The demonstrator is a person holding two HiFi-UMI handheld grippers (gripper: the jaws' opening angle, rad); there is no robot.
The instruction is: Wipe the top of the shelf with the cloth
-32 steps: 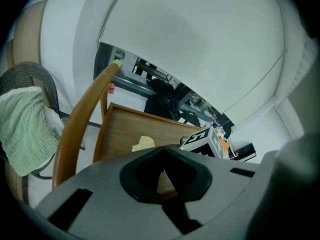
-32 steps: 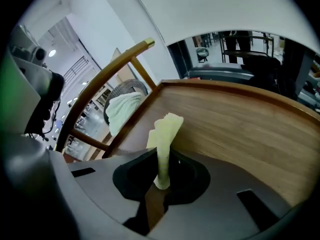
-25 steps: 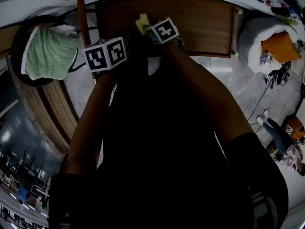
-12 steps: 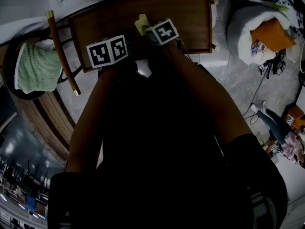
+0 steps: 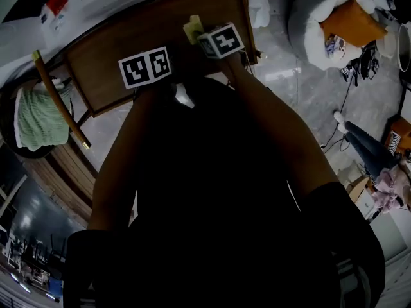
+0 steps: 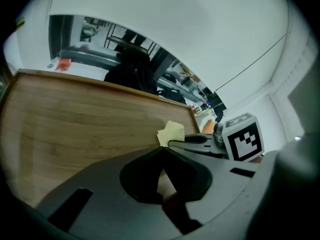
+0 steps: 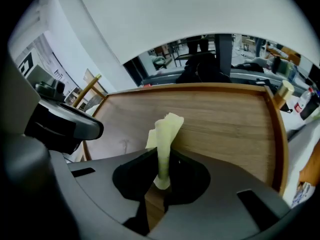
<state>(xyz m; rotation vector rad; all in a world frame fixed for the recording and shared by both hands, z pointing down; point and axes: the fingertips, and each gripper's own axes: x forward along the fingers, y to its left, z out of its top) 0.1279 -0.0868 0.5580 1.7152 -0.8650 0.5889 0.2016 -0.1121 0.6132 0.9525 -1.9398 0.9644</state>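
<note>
The head view looks steeply down on the wooden shelf top (image 5: 115, 50) from high above. Both gripper views sit low and close over it, facing across toward its far edge. All three views share that surface and the yellow cloth (image 5: 191, 29).

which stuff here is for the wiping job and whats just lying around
For the job:
yellow cloth, pinched in the right tongs
wooden shelf top
left tongs, shut and empty, over the shelf

Lying about:
green towel off to the left
orange cushion on a white beanbag
</note>
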